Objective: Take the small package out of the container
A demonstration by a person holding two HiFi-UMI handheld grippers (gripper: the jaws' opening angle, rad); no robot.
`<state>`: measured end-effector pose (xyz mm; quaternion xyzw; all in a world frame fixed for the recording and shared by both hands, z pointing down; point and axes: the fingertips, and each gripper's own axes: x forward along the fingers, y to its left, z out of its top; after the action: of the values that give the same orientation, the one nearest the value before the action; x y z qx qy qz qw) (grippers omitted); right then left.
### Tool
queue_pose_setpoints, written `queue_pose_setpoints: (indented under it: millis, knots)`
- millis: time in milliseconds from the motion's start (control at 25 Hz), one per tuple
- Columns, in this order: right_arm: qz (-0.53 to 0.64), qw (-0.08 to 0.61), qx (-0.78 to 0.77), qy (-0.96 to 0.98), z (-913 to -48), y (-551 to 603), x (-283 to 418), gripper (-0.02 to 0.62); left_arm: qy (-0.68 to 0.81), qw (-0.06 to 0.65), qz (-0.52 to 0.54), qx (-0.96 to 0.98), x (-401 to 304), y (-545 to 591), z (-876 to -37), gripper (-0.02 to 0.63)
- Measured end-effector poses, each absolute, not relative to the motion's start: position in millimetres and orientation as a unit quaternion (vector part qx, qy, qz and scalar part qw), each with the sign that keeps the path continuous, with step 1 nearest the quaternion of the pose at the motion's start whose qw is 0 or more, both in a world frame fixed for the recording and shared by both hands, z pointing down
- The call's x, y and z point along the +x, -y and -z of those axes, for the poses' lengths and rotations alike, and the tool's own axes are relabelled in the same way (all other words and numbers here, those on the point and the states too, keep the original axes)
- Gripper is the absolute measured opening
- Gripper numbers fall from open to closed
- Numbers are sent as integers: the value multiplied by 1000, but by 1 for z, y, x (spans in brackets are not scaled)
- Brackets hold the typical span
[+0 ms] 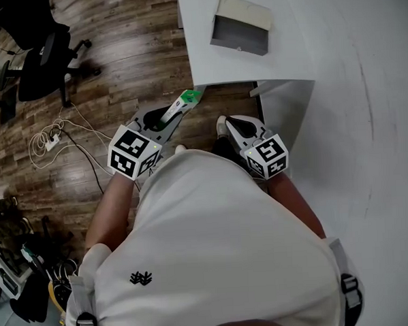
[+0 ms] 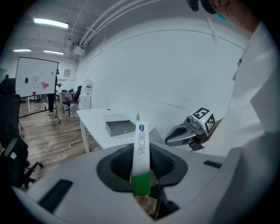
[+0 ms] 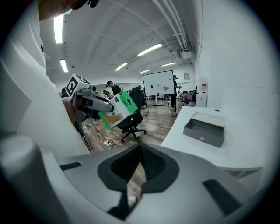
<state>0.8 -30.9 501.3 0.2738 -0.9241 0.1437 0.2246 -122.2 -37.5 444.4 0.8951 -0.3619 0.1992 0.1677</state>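
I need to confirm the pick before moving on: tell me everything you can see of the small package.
The small package is a thin, flat carton, seemingly cardboard, white and green with blue print along its narrow edge. The left claw is clamped on its broad faces, so it sticks out edge-on past the jaws. It is in the air over the wooden floor, apart from the grey container on the white table.

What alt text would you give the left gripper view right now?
The left gripper is shut on a thin white-and-green package, seen edge-on. Beyond it, a grey box sits on a white table, with the right gripper at the right.
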Motion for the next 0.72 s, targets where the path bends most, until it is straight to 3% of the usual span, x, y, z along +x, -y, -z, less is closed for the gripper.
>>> queue_pose_setpoints:
  millis: [720]
  knots:
    - [-165, 215, 272, 924, -513, 117, 55, 8, 369, 178, -223, 885, -70, 127, -456, 92]
